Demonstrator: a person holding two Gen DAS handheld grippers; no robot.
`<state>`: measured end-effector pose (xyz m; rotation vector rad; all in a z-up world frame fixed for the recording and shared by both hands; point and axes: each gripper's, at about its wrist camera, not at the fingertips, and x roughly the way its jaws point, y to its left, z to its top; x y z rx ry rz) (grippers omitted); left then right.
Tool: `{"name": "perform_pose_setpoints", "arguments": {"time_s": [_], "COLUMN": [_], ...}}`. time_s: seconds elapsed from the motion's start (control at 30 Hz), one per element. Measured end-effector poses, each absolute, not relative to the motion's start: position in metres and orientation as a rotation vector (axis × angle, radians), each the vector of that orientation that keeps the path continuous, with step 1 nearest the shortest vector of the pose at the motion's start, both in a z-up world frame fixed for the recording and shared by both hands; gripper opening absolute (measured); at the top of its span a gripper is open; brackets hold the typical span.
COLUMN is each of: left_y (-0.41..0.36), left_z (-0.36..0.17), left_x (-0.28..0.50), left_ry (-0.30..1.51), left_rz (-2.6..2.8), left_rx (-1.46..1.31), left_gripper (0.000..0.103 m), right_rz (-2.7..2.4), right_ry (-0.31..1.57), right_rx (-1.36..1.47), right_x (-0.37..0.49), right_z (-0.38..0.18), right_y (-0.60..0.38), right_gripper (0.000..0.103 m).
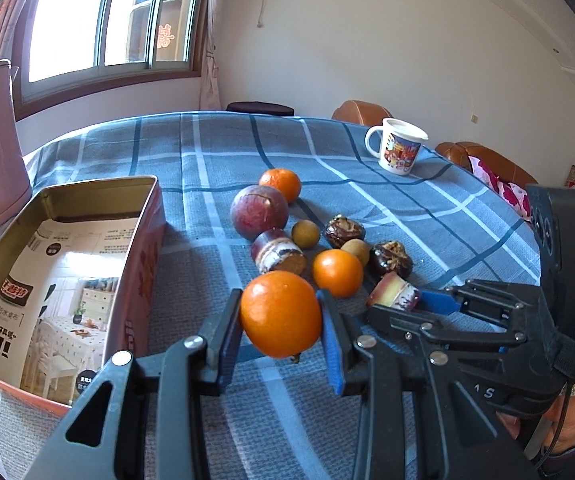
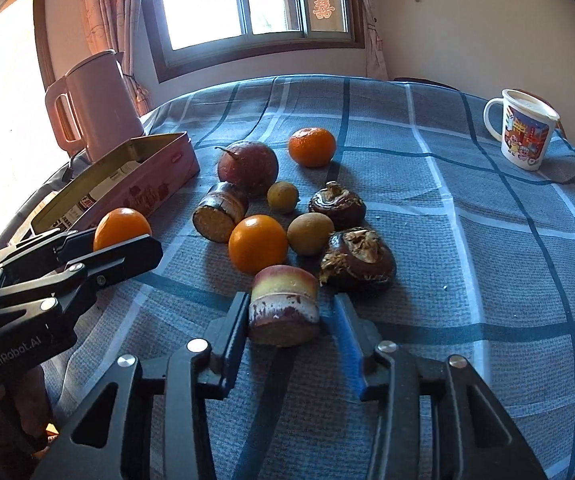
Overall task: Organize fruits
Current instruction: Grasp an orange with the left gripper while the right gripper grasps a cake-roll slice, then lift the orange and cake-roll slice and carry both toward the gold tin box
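Ideally, the orange (image 1: 281, 314), clamped between the left gripper (image 1: 283, 320) fingers just beside the open tin (image 1: 149, 216), should be lowered gently inside, while the sugarcane piece (image 2: 283, 304) on the desk sits between the spread right gripper (image 2: 291, 320) fingers, ungrasped.

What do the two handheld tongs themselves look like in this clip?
Both tongs, left and right, are black angular linkages with silver rivets and blue finger pads. White "GenRobot.AI" lettering marks the left one's body. The right one carries a black module with a green light, a strap and a thin cable.
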<state>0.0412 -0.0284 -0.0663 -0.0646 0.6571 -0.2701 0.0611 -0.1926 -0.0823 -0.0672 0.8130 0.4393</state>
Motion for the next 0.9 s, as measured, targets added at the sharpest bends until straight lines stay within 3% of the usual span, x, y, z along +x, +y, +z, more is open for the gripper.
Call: {"name": "perform_pose_setpoints", "arguments": {"time_s": [0.9], "left_y": [-0.022], "left_z": [-0.057], "left_x": [0.026], "left_ry": [0.540], "left_rz": [-0.261], "left_rx": [-0.087], "left_gripper": [0.037], "right_rz": [0.494], "right_ry": [0.605], "right_rx": [-0.054], "right_x": [0.037], "right_z": [-0.065], "right_y": [-0.197], "right_gripper": [0.036]}}
